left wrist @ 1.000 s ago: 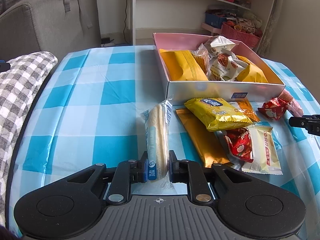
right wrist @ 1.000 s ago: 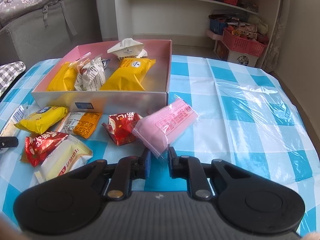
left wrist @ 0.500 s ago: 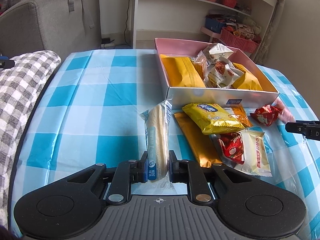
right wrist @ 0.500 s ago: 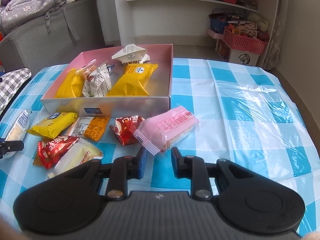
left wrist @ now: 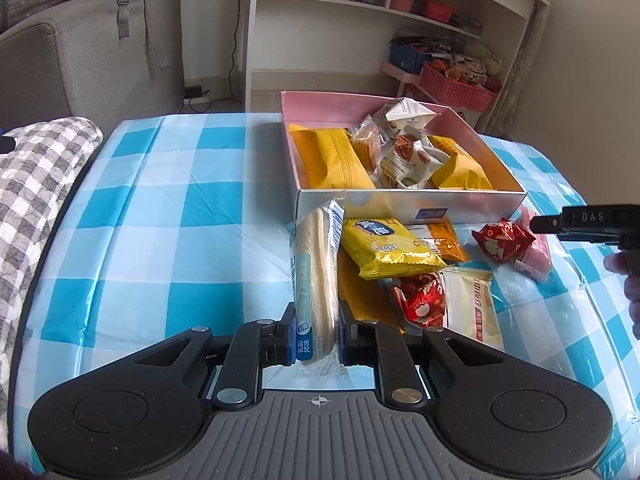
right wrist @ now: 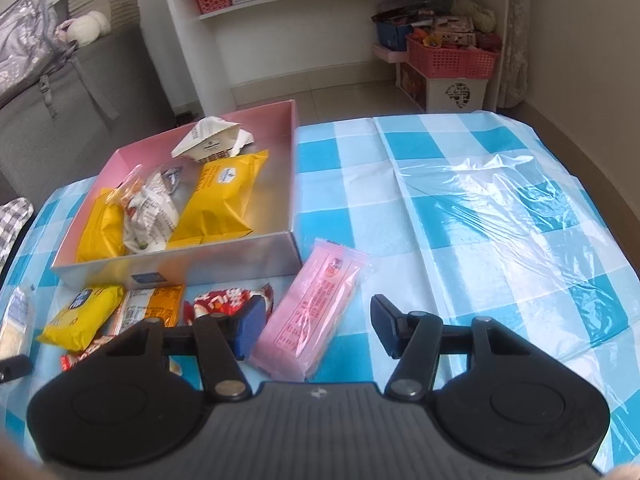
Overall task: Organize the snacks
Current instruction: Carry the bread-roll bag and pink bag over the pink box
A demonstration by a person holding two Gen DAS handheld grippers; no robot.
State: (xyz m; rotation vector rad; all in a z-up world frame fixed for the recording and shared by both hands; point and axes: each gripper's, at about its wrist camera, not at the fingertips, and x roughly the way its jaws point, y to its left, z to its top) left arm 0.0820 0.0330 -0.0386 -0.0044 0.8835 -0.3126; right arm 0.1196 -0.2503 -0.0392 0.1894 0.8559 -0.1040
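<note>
My left gripper (left wrist: 314, 340) is shut on a long pale bread roll in a clear wrapper (left wrist: 316, 276), which points toward the pink-lined box (left wrist: 400, 100). That box (right wrist: 240, 252) holds yellow and white snack packets. In the right wrist view the jaws of my right gripper (right wrist: 318, 326) are opening; a pink packet (right wrist: 316, 312) lies on the cloth between them, and the right pad stands clear of it. Loose snacks lie before the box: a yellow packet (left wrist: 386, 246), a red packet (left wrist: 420, 298), a cream packet (left wrist: 474, 304) and another red one (left wrist: 502, 240).
A blue-and-white checked cloth (right wrist: 480, 200) covers the table. A grey sofa (left wrist: 92, 64) with a checked blanket (left wrist: 36, 184) stands to the left. White shelves (left wrist: 380, 12) and red baskets (right wrist: 452, 60) sit beyond the far edge.
The right gripper's jaws have spread apart and let go of the pink packet, which now lies flat on the cloth. That view has rolled and backed off slightly. The left gripper still grips the roll.
</note>
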